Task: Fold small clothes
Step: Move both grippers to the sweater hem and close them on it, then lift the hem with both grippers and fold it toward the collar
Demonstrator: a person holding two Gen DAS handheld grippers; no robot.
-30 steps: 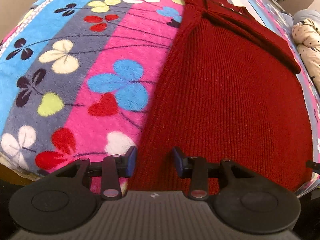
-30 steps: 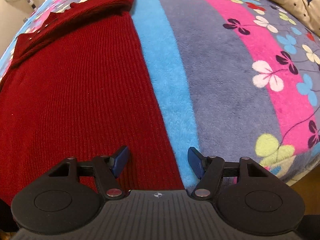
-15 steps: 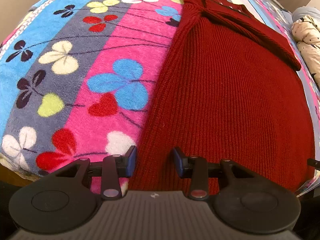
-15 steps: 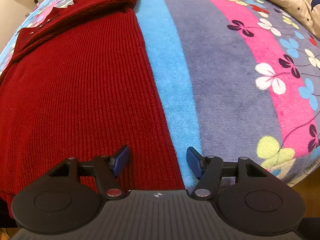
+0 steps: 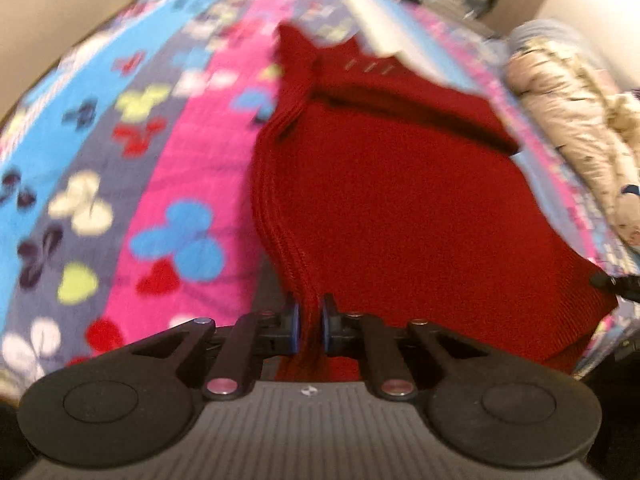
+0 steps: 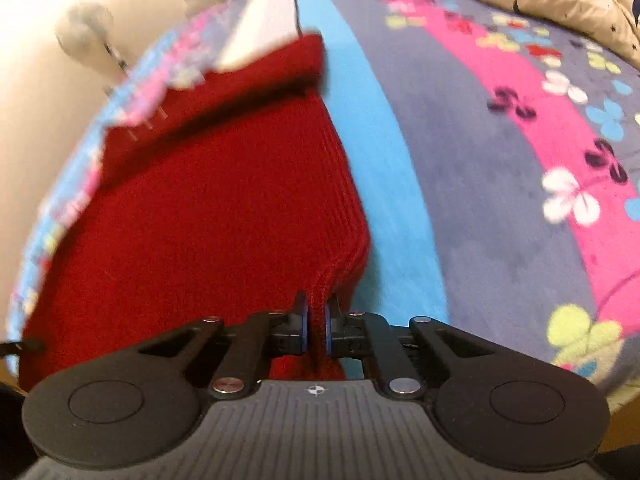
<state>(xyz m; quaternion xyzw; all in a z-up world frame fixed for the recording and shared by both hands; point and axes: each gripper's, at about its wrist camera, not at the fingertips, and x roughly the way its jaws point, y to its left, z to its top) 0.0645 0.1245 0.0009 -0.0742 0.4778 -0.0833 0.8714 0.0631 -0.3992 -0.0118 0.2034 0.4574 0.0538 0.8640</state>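
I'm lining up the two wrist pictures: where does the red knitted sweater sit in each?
Left wrist view: red knitted sweater fills the centre and right, its near left corner pinched in the left gripper.
Right wrist view: it fills the centre and left, its near right corner pinched in the right gripper.
Shared landmark: the folded-over sleeve across the far end.
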